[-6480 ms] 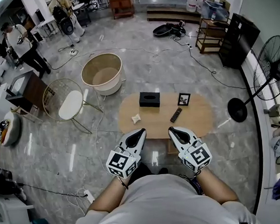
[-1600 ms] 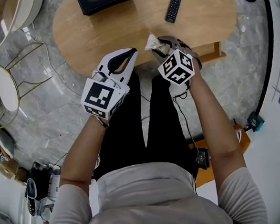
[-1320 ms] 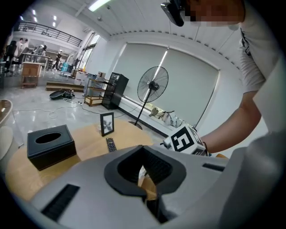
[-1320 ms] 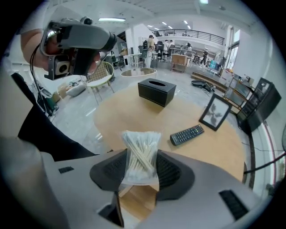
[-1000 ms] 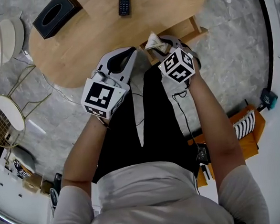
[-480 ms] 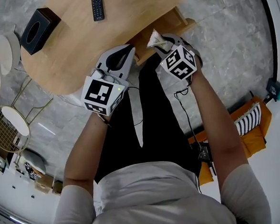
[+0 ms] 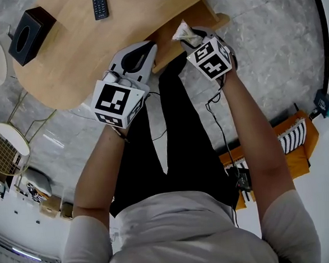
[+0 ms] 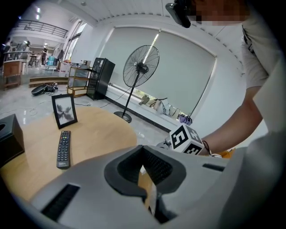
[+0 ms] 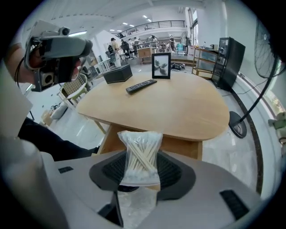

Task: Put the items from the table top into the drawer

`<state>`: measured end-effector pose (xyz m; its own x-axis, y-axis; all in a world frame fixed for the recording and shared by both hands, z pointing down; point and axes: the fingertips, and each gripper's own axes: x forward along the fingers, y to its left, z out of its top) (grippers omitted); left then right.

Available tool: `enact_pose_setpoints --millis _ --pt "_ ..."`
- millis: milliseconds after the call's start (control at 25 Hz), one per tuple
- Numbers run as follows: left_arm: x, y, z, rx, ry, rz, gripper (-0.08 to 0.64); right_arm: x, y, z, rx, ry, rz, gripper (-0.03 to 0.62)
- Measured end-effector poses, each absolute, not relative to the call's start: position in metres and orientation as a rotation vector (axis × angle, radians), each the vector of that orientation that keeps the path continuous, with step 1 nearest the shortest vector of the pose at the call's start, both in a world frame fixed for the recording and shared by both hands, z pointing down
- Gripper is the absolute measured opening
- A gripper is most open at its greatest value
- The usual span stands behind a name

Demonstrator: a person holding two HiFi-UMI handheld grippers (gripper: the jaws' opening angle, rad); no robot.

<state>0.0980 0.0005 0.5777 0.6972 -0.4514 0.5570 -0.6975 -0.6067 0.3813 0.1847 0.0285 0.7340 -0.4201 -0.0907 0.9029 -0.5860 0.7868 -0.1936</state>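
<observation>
Right gripper (image 7: pixel 193 37): our jaws, just eased slightly wider, grip the swab bag (image 9: pixel 139 154).
Left gripper (image 7: pixel 150 47): jaws closed, empty.
Swab bag: off the tabletop (image 7: pixel 74 44), beside what may be the drawer (image 7: pixel 213 19).

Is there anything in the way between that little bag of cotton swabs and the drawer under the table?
Nothing visible. The bag is close to the drawer jutting from under the table, with only open air between; the left gripper is off to the side.
</observation>
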Motion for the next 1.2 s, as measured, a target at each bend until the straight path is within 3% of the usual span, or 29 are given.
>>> enact_pose_setpoints --millis 600,1200 --pt "0.075 0.002 0.621 2.24 -0.939 0.55 0.009 0.184 0.007 0.806 0.588 -1.857 0.756 0.216" --pt "0.066 0.005 0.621 2.222 -0.956 0.512 0.009 0.176 0.005 0.809 0.597 -1.872 0.799 0.265"
